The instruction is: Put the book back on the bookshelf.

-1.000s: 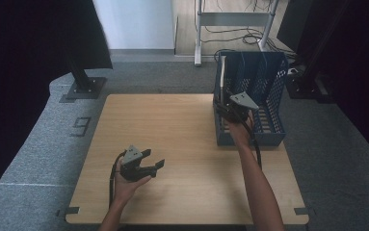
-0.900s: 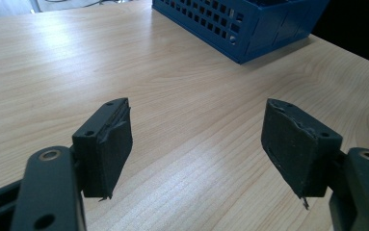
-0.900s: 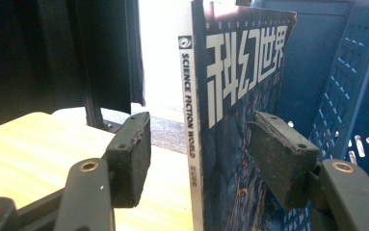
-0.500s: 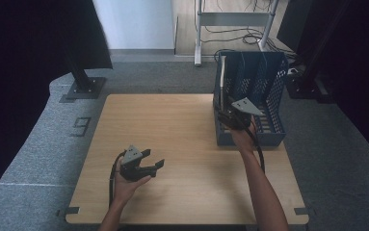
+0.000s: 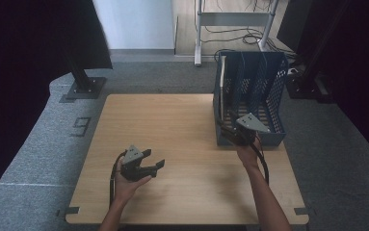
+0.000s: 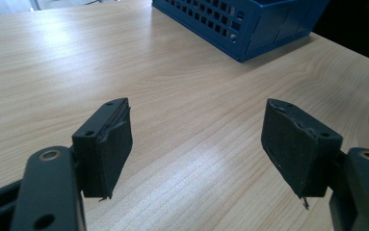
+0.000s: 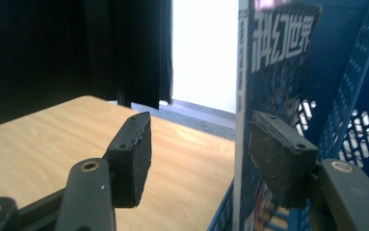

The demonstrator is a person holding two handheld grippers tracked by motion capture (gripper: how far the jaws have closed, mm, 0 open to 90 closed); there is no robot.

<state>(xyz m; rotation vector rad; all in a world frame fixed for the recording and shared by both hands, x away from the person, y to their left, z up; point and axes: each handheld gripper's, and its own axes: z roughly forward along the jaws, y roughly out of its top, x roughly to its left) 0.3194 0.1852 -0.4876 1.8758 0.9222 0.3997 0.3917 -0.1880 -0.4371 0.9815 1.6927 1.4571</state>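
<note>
The wooden counter (image 5: 182, 144) is carrying a blue perforated file rack (image 5: 264, 101) that is standing at its far right corner, with upright dividers splitting it into slots. In the leftmost slot a magazine (image 7: 269, 96) is standing upright on its edge, its cover printed with large pale characters on dark blue, as the right gripper view is showing. The right gripper (image 5: 232, 131) is hovering at the near left corner of the rack, its jaws spread apart and straddling the edge of the magazine, one pad out over the counter and the other inside the rack just beside the cover; whether that inner pad is touching the paper cannot be told. The left gripper (image 5: 148, 166) is resting in the person's hand over the near left part of the counter, well apart from the rack, its jaws standing wide open with bare wood between them. Its camera is looking across the counter toward the rack's low front wall (image 6: 240, 24).
</note>
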